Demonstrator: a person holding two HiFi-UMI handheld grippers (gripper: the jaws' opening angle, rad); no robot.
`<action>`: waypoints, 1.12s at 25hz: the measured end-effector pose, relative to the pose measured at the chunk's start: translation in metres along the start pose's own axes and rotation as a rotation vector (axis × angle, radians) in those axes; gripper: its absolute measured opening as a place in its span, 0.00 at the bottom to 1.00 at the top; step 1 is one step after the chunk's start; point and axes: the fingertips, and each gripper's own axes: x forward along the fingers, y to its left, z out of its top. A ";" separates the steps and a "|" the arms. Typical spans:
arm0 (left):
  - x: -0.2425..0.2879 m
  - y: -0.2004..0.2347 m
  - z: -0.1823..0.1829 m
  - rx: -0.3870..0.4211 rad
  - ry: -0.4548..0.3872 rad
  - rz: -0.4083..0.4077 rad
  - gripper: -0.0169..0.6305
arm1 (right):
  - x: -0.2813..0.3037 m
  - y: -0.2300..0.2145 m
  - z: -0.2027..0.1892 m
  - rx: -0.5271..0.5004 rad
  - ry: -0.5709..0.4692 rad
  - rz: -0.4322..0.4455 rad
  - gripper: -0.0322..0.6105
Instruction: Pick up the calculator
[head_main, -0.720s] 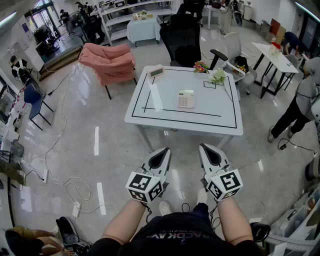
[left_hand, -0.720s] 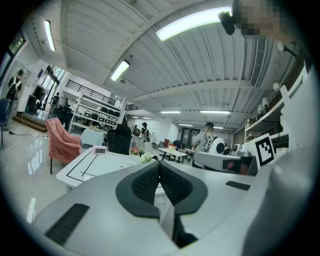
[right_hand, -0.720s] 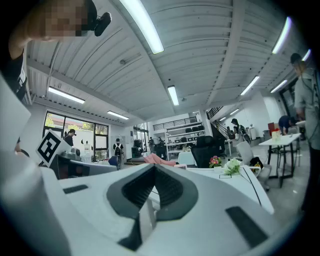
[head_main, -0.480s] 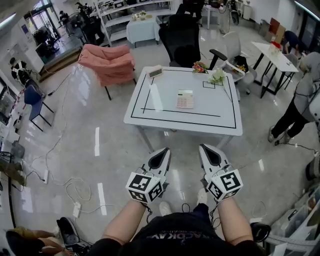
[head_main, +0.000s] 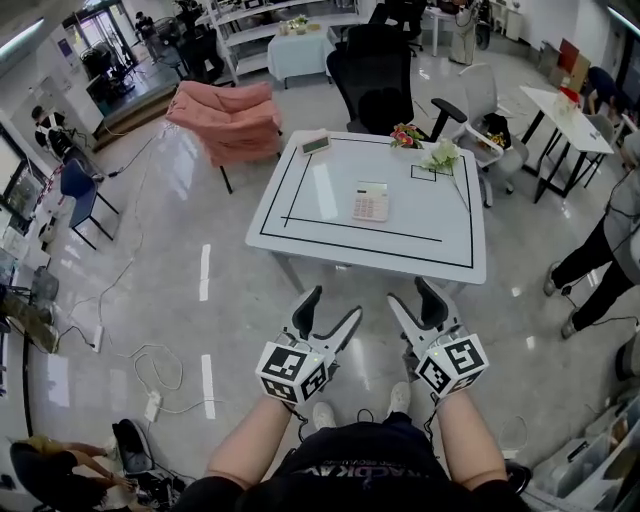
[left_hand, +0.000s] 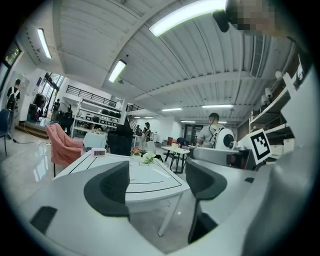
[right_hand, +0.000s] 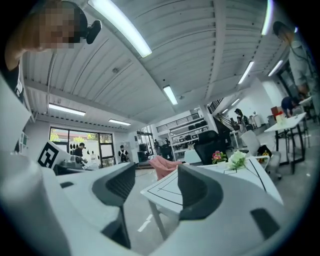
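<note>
Right hand-held gripper (head_main: 408, 292) open, empty | left hand-held gripper (head_main: 332, 303) likewise | calculator (head_main: 371, 201) well ahead on surface (head_main: 440, 230): best to step closer first.

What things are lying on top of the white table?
On the white table: a calculator near the middle, a small display at the far left corner, pink flowers and white flowers far right. The surface under them is covered.
</note>
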 end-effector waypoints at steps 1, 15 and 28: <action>0.006 -0.003 -0.001 0.009 0.004 0.008 0.56 | 0.001 -0.008 0.001 0.005 0.000 0.010 0.44; 0.096 -0.053 0.005 0.001 -0.026 0.153 0.57 | -0.004 -0.120 0.027 0.017 0.019 0.156 0.44; 0.131 -0.060 0.008 -0.022 -0.034 0.184 0.57 | 0.000 -0.155 0.034 -0.004 0.043 0.204 0.44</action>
